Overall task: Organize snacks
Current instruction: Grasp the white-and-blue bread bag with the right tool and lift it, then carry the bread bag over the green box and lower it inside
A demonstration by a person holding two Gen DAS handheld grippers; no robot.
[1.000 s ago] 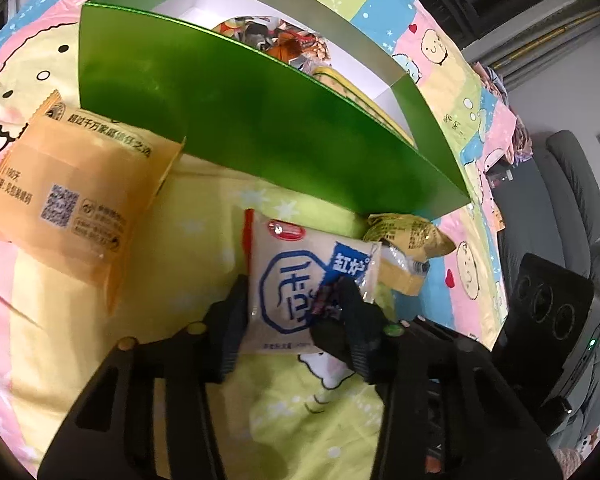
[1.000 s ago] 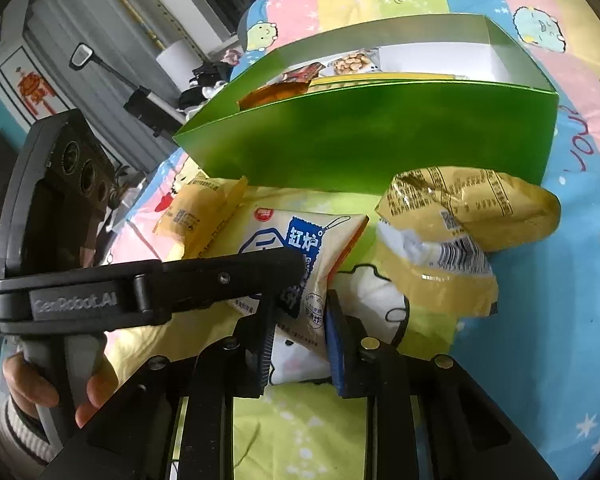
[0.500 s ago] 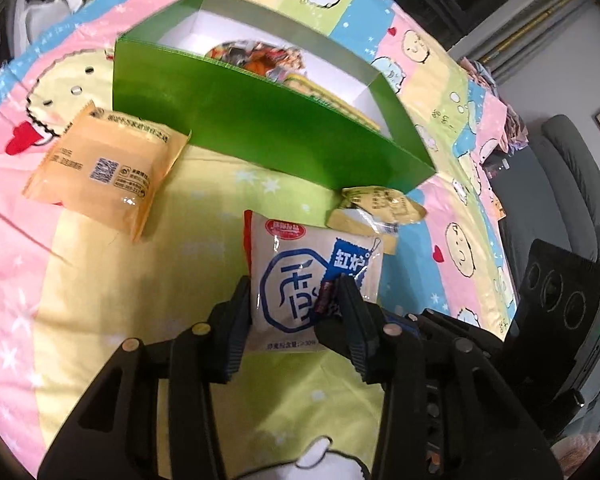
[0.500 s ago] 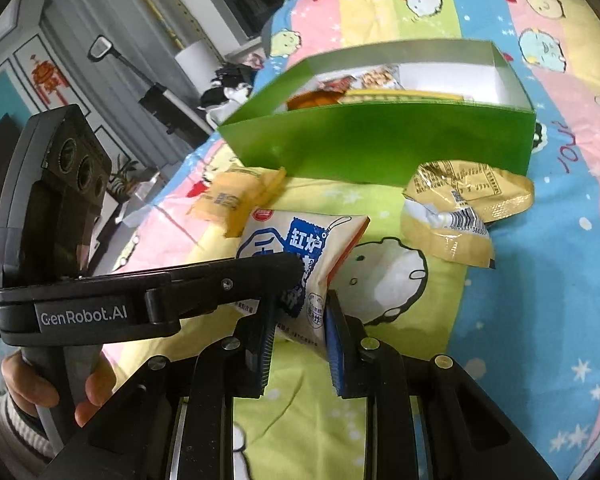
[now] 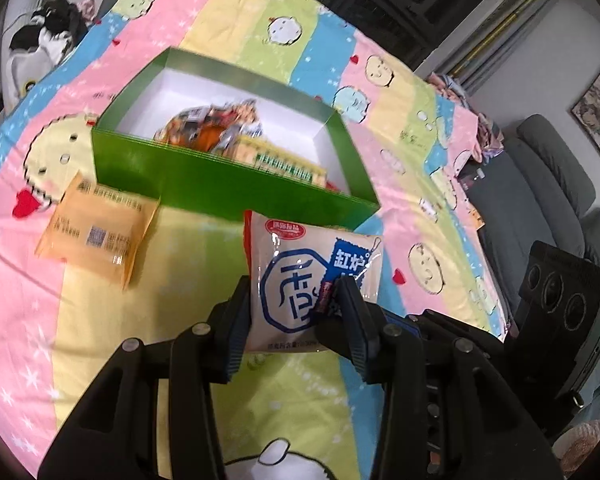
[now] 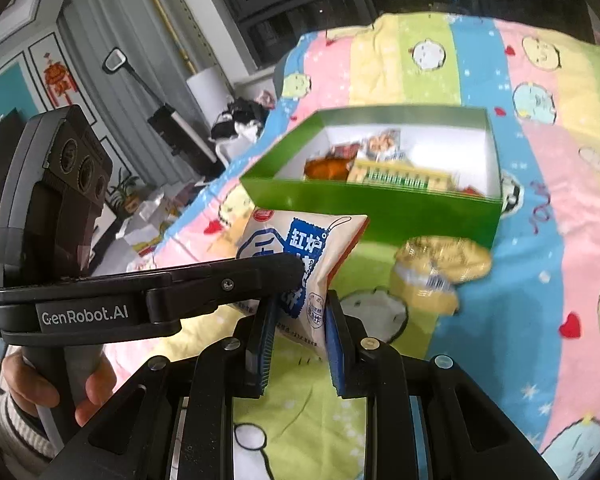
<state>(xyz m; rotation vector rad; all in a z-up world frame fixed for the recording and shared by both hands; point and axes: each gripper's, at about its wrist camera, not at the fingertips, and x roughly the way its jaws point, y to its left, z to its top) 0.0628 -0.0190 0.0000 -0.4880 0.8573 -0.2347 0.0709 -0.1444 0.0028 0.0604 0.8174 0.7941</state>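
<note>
A white and blue snack packet (image 5: 300, 276) is held in the air by both grippers at once. My left gripper (image 5: 296, 304) is shut on its sides. My right gripper (image 6: 300, 308) is shut on its lower corner; the packet (image 6: 300, 248) shows there too, with the left gripper's finger (image 6: 228, 280) crossing in front. A green box (image 5: 204, 176) with a white inside lies ahead on the bed and holds several snacks. It also shows in the right wrist view (image 6: 380, 208).
An orange packet (image 5: 96, 232) lies left of the box front. A yellow crumpled packet (image 6: 436, 272) lies right of the box front. A cartoon bedsheet (image 5: 400, 128) covers the bed. A grey sofa (image 5: 548, 184) stands to the right.
Both grippers have lifted the white and blue packet well above the sheet. The box and the loose packets now look smaller and farther below.
</note>
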